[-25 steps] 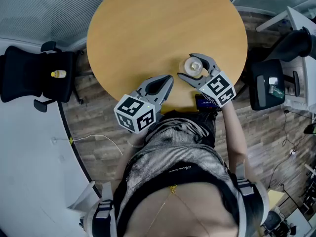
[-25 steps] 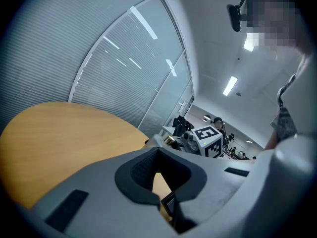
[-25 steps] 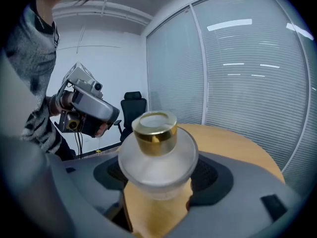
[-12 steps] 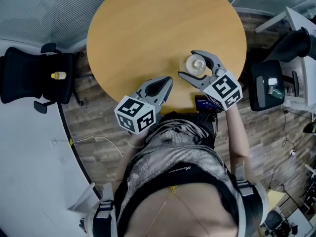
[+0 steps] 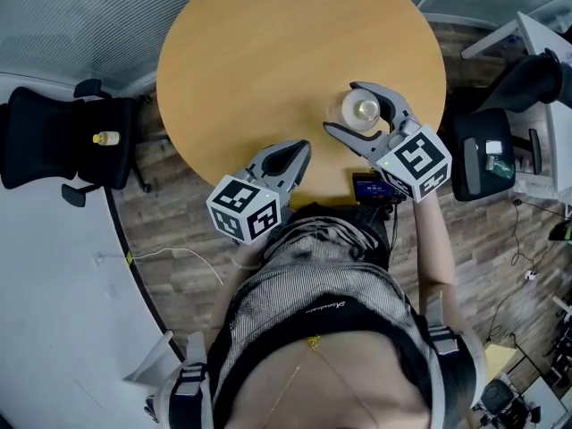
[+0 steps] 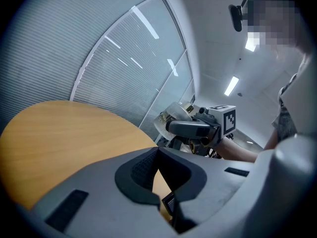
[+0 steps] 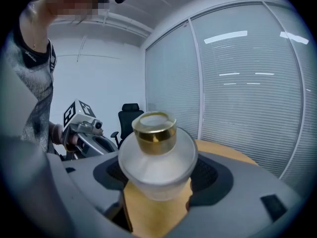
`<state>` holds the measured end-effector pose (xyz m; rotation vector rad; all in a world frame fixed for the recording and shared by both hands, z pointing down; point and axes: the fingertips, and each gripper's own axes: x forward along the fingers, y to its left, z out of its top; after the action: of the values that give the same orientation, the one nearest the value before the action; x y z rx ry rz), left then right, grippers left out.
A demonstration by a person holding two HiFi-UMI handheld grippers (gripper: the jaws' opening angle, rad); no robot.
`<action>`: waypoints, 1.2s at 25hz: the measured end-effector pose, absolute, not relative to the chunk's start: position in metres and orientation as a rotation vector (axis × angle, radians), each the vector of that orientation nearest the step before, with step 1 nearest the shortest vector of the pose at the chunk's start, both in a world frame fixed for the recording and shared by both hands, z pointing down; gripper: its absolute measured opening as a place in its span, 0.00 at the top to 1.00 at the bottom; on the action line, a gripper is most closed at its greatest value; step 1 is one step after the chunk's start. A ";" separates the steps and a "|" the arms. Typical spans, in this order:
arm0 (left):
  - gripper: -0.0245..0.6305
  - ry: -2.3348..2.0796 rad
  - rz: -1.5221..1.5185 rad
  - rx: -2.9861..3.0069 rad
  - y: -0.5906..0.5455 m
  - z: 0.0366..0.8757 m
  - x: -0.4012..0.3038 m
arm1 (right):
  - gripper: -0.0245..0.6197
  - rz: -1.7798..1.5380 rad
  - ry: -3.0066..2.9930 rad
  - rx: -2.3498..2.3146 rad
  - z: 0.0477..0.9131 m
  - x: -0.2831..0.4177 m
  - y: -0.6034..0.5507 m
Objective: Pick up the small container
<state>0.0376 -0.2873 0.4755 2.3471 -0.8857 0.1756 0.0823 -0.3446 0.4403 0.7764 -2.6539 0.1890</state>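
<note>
Pretty much done: right gripper (image 5: 342, 108) is clamped on the frosted, gold-capped small container (image 7: 156, 157), which looks clear of the round table (image 5: 268, 52). Left gripper (image 5: 305, 149) sits closed and empty.

Table's (image 5: 268, 43) far rim beyond head view's top edge; tiny unidentifiable yellow item (image 5: 106, 136) on chair (image 5: 40, 141).

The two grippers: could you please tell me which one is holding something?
The right gripper, clamped on the frosted, gold-capped small container; the left gripper is shut with nothing between its jaws.

Round light-wood table (image 5: 268, 52)
</note>
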 end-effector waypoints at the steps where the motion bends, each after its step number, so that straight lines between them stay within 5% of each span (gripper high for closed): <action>1: 0.95 -0.886 0.177 2.346 -0.288 0.476 0.038 | 0.43 0.181 -2.654 0.777 0.439 0.082 -0.345; 30: 0.95 -0.870 0.191 2.341 -0.286 0.481 0.039 | 0.43 0.179 -2.647 0.763 0.445 0.077 -0.345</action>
<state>0.0390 -0.2860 0.4815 2.3415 -0.8700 0.1910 0.0769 -0.3453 0.4454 0.7634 -2.6469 0.1792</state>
